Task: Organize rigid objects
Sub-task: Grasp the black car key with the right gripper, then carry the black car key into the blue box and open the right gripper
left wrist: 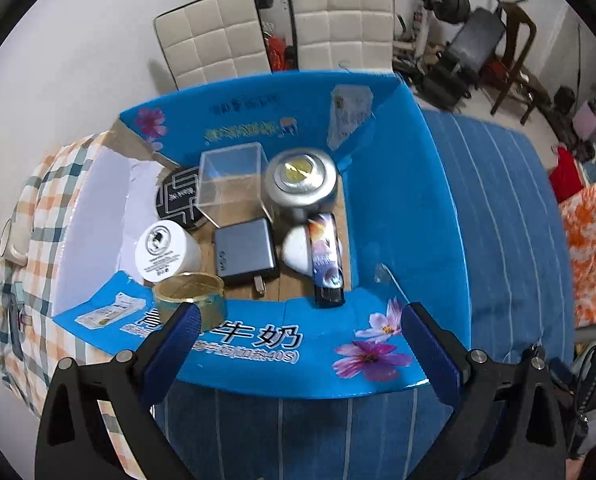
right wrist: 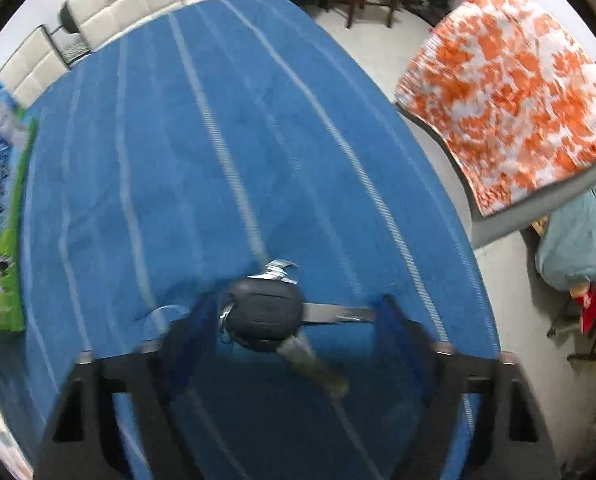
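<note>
Straddling key fob point(right wrist: 264, 316), right tongs point(right wrist: 290, 320) spread

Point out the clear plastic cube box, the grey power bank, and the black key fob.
Clear plastic cube box point(left wrist: 231, 176): left wrist view, front face.
Grey power bank point(left wrist: 245, 249): left wrist view, top face.
Black key fob point(right wrist: 263, 313): right wrist view, body.

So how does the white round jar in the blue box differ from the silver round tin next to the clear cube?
The white round jar has a flat white lid printed with black text; the silver round tin is metallic, with a domed lid and a gold centre. The jar stands at the near left of the blue cardboard box, by the gold tape roll; the tin sits farther back, right of the clear plastic cube. Both stand upright, lids on.
</note>
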